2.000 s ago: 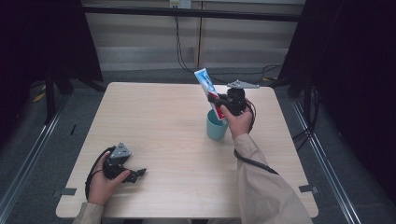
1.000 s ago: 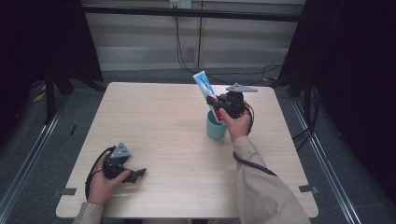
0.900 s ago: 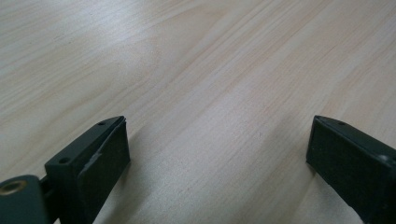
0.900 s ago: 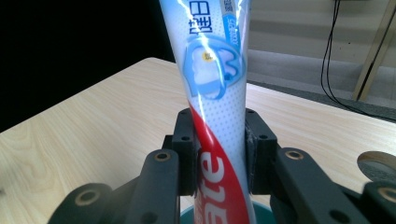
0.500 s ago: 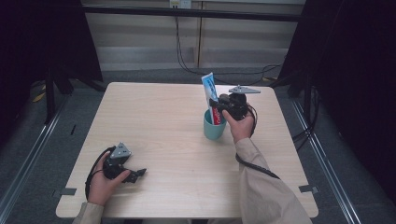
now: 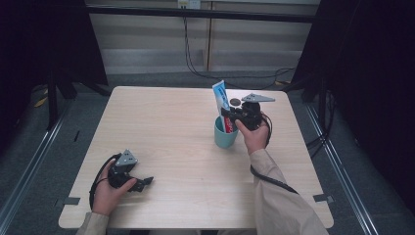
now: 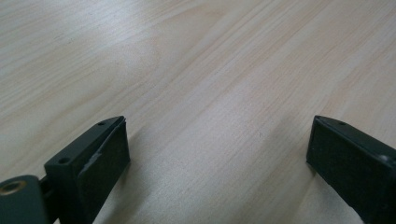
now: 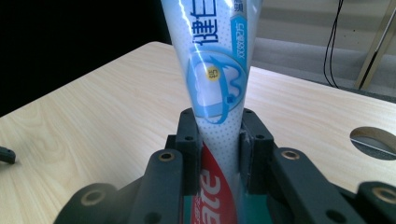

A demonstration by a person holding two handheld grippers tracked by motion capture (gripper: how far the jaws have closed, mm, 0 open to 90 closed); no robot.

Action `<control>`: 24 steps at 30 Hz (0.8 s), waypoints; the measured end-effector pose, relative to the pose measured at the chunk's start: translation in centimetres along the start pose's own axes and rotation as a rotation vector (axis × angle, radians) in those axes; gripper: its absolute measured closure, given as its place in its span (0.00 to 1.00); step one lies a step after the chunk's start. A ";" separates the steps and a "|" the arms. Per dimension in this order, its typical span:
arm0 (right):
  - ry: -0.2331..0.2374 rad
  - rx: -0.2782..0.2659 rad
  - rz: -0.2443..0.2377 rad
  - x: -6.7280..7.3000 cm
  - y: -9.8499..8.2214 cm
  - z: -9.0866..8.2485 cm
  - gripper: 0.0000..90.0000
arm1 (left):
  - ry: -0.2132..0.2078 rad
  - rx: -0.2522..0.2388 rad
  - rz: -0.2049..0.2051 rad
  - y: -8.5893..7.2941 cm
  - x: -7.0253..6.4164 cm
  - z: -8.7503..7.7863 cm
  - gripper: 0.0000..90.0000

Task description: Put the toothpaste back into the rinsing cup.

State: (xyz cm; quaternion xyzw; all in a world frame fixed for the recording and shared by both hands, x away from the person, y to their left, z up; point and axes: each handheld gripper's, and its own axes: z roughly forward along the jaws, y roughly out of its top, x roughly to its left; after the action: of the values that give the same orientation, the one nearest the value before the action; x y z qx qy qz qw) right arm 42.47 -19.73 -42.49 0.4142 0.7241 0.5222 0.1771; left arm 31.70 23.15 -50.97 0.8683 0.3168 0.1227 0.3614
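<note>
The right tongs (image 6: 229, 113) are clenched on a toothpaste tube (image 6: 221, 104), held by the right hand (image 6: 254, 134) at the far right of the worktop (image 6: 186, 147); the tube stands nearly upright, its lower end inside a teal cup (image 6: 225, 134) and its flat blue-and-white end leaning slightly left above the rim; in the right gripper view the jaws press both sides of the toothpaste tube (image 8: 217, 93) just above its red band; the left tongs (image 6: 142, 183) lie released at the near left of the worktop, jaws wide apart with bare wood (image 7: 210, 116) between them; the left hand (image 6: 110, 191) grips them; a small round hole (image 6: 235, 102) shows beyond the cup.
</note>
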 end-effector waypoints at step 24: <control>-0.015 0.046 0.004 0.2 -2.3 -0.9 0.81 | 0.001 -0.002 -0.002 0.0 0.0 0.0 0.06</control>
State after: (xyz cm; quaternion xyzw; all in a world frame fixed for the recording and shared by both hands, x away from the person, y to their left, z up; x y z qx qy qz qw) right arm 40.78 -20.40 -44.20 0.4234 0.7337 0.5029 0.1720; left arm 31.67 23.11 -50.98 0.8676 0.3178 0.1230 0.3621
